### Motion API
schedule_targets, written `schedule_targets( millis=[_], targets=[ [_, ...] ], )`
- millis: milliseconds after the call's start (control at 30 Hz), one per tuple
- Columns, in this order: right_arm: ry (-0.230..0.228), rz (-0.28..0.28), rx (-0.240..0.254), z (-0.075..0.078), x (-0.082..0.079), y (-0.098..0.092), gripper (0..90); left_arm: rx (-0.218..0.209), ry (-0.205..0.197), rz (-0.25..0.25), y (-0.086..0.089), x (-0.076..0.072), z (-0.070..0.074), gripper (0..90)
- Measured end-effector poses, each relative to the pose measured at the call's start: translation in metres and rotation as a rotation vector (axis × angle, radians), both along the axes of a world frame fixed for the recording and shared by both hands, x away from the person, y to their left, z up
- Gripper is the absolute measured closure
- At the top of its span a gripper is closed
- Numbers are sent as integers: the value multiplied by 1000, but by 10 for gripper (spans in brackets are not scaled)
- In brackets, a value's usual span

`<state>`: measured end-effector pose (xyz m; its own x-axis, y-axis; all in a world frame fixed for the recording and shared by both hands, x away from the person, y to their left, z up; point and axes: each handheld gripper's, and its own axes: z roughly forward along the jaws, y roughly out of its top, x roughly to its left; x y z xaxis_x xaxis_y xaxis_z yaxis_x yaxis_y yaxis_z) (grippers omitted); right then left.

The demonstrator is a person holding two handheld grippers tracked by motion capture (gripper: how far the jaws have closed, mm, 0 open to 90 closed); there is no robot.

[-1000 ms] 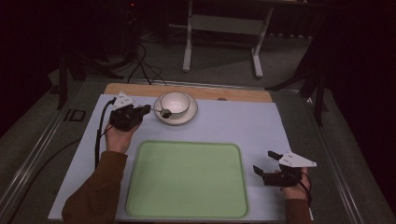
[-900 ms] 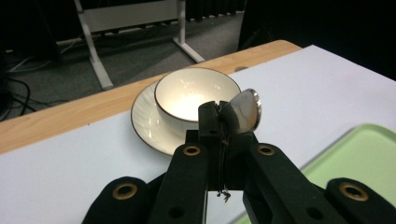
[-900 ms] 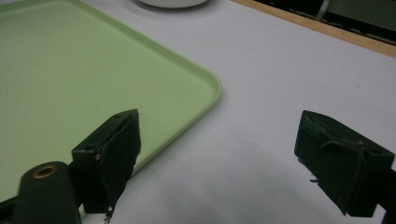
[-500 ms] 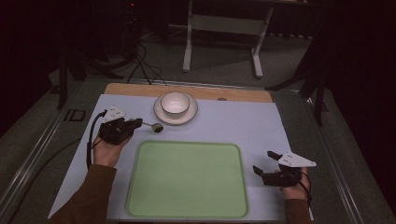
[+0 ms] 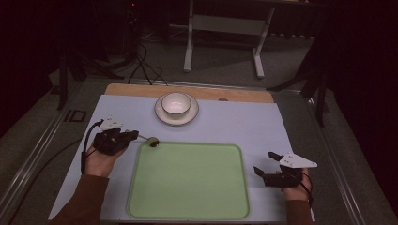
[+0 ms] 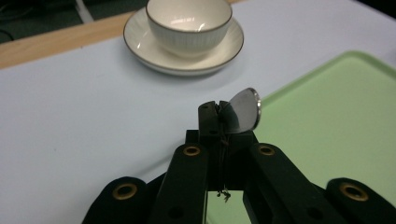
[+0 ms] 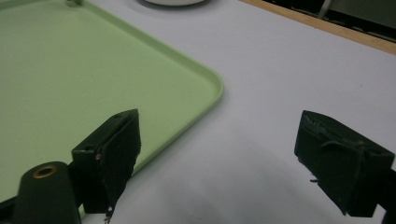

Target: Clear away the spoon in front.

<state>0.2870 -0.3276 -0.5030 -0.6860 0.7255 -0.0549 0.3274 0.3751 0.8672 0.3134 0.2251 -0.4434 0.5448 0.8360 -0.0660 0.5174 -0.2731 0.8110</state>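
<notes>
Spoon (image 6: 245,111) sticks out past the tips of the left gripper (image 6: 219,122), its handle clamped between the closed jaws, its bowl apparently just above the near-left corner of the green tray (image 5: 187,183). Cup (image 5: 176,103) on saucer (image 5: 163,114) sits beyond. Right gripper (image 7: 219,158) gapes wide, empty, beside the tray's right edge

Bench (image 5: 131,89): wooden top under a pale sheet (image 5: 244,126). On the sheet: green tray (image 5: 187,180) at the near middle, white saucer (image 5: 176,114) bearing a cup (image 5: 176,104) at the far edge.
</notes>
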Motion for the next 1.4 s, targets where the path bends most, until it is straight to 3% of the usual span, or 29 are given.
schedule_targets(
  millis=[100, 333, 867, 1100, 1400],
  targets=[
    [-1, 0, 0, 0, 0, 0, 142, 21, 21, 8, -3, 6, -4, 890],
    [2, -2, 0, 0, 0, -1, 142, -5, -2, 17, -6, 13, -6, 885],
    [2, 2, -3, 0, 0, -1, 142, -108, -113, 42, -18, 41, -14, 881],
    [2, 2, -6, 0, 1, -1, 142, -141, -119, 63, -21, 49, -17, 882],
    [2, 3, -5, 0, 0, -1, 142, -153, -98, 28, -19, 42, -10, 888]
  ],
)
